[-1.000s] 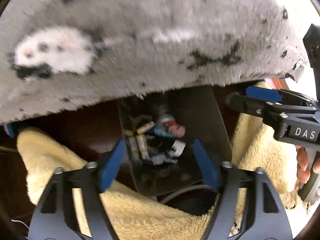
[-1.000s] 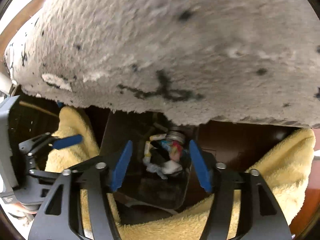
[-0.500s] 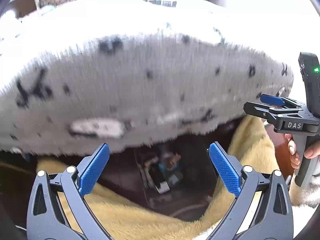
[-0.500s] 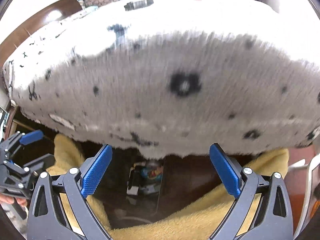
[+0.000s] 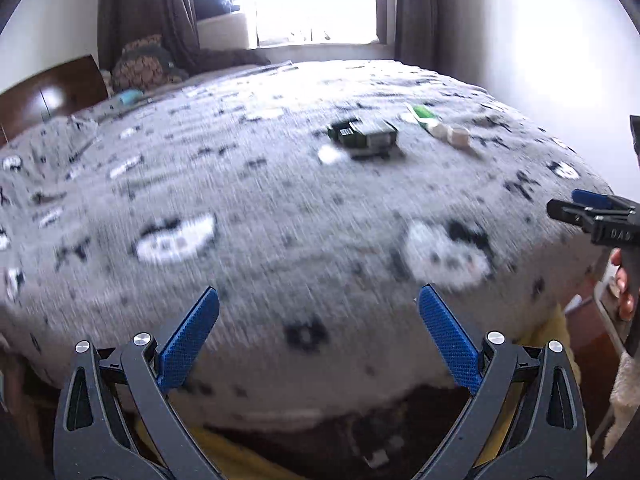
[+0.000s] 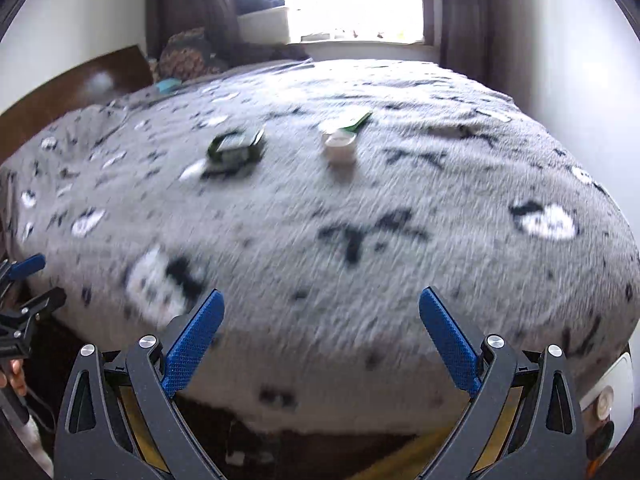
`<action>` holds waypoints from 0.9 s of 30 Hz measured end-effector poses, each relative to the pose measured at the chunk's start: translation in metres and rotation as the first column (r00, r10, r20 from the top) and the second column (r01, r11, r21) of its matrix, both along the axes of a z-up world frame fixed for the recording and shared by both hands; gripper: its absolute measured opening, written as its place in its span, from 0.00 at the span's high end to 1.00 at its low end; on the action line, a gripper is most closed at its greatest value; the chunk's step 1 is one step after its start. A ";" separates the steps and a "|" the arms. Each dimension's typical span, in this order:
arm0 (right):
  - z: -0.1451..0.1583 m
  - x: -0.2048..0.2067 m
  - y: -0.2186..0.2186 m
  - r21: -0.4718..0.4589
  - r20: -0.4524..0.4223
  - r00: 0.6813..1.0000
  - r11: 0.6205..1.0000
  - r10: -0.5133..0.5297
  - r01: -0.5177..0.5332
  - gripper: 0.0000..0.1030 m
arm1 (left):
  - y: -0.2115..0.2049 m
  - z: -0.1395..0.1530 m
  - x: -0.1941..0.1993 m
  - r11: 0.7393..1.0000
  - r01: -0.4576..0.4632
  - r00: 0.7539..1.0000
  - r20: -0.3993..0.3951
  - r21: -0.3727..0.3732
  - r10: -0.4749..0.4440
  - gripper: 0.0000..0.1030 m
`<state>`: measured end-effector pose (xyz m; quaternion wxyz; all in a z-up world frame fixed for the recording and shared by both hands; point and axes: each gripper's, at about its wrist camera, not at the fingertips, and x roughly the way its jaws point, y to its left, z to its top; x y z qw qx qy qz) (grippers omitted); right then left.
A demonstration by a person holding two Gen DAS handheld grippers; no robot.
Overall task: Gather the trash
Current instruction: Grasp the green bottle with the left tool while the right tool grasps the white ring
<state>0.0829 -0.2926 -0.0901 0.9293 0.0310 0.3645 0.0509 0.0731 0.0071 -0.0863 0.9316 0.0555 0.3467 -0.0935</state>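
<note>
On the grey patterned bed blanket [image 5: 280, 208] lie a dark green-and-black pack [image 5: 362, 136], a green wrapper [image 5: 422, 114] and a small white cup [image 5: 458, 136]. The same pack [image 6: 236, 148], wrapper [image 6: 358, 121] and cup [image 6: 340, 146] show in the right wrist view. My left gripper [image 5: 318, 334] is open and empty at the bed's near edge. My right gripper [image 6: 320, 338] is open and empty too, and shows at the right of the left wrist view [image 5: 592, 212]. A dark bin with trash [image 5: 376, 448] is barely visible below the bed edge.
A yellow towel [image 5: 236, 458] lies under the bed edge. A wooden headboard [image 5: 48, 96] and pillows [image 5: 144, 62] are at the far left. A bright window [image 5: 316, 0] with dark curtains is beyond the bed. White walls stand on both sides.
Both grippers have risen from the bin below the bed edge and tilted up over the bed top. Both jaws have opened wider. The bin has dropped to the frame's bottom.
</note>
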 end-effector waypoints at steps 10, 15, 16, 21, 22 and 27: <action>0.006 0.091 -0.008 -0.042 0.007 0.999 0.998 -0.049 0.049 0.05 | -0.021 0.004 0.077 1.000 -0.014 0.999 -0.047 -0.019 0.013 0.08; 0.000 0.134 -0.010 -0.019 0.020 0.997 0.997 -0.070 0.070 0.10 | -0.042 -0.001 0.104 1.000 -0.001 0.998 -0.063 -0.009 0.000 0.08; -0.001 0.140 -0.009 -0.012 0.018 0.998 0.998 -0.063 0.063 0.15 | -0.045 -0.002 0.108 1.000 0.003 0.998 -0.068 -0.008 -0.003 0.08; -0.015 0.178 -0.003 -0.028 -0.045 0.999 0.999 -0.029 0.027 0.37 | -0.058 -0.006 0.131 1.000 -0.002 0.996 -0.094 0.000 0.002 0.08; -0.018 0.182 -0.002 -0.029 -0.057 0.998 0.999 -0.022 0.021 0.44 | -0.060 -0.007 0.136 1.000 -0.009 0.995 -0.099 0.005 0.009 0.08; -0.022 0.187 -0.001 -0.038 -0.074 0.997 0.999 -0.018 0.015 0.68 | -0.078 -0.008 0.166 1.000 -0.008 0.992 -0.130 -0.009 0.006 0.08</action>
